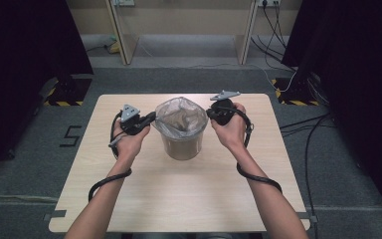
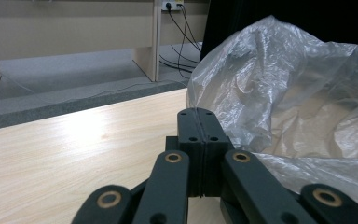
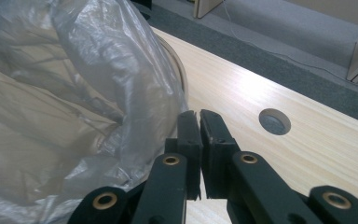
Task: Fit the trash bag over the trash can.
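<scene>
A clear round bin [image 1: 181, 145] stands at the middle of the table, lined with a crumpled clear plastic bag [image 1: 180, 117] that puffs above its rim. My left gripper [image 1: 150, 118] is at the bin's left rim, my right gripper [image 1: 210, 113] at its right rim. In the left gripper view the jaws [image 2: 198, 113] are pressed shut, and the bag [image 2: 284, 84] lies against their right side. In the right gripper view the jaws [image 3: 198, 114] are shut to a hairline gap, with the bag [image 3: 74, 93] and the bin's rim [image 3: 181, 70] close on the left. I see no film between either pair.
The light wooden table [image 1: 179, 199] has bare surface in front of the bin and to both sides. A round cable hole [image 3: 274, 121] is in the tabletop to the right of the bin. Grey carpet, cables and black stands surround the table.
</scene>
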### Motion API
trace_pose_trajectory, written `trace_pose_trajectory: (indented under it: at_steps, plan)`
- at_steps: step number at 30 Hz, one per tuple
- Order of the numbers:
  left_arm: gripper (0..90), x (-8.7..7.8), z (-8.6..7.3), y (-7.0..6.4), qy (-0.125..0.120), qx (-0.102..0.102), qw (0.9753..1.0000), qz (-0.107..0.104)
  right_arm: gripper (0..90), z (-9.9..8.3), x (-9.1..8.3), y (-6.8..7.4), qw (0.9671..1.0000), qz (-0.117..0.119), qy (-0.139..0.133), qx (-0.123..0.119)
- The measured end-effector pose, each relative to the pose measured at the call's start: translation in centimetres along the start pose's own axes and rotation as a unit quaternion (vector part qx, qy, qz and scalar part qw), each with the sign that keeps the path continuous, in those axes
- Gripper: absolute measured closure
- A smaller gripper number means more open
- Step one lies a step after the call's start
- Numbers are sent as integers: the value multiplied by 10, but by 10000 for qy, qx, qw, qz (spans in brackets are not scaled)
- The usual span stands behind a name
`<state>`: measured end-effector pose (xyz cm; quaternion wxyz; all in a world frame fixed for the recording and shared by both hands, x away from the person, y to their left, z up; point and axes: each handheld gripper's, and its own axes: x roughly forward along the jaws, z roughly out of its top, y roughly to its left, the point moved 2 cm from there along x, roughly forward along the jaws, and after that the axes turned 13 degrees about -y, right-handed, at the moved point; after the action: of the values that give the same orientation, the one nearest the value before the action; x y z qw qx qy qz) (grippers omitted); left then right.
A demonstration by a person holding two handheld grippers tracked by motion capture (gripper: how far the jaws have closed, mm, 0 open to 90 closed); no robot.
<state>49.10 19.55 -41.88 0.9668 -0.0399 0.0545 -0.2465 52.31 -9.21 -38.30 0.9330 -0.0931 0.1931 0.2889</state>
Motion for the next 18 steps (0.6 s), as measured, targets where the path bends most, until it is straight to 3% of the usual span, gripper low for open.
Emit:
trace_pose_trajectory:
  at_steps: [7, 14, 18]
  plan:
    - [855, 2, -1, 3, 10, -60, 10000, 14, 826, -3, 3, -1, 10000, 4, 43, 13]
    - [609, -8, 7, 6, -193, -129, 9997, 8, 747, 14, -14, 0, 9996, 8, -291, 37]
    - [561, -12, 13, 4, -278, -177, 9994, -85, 685, 22, -18, 4, 9989, 142, -433, 60]
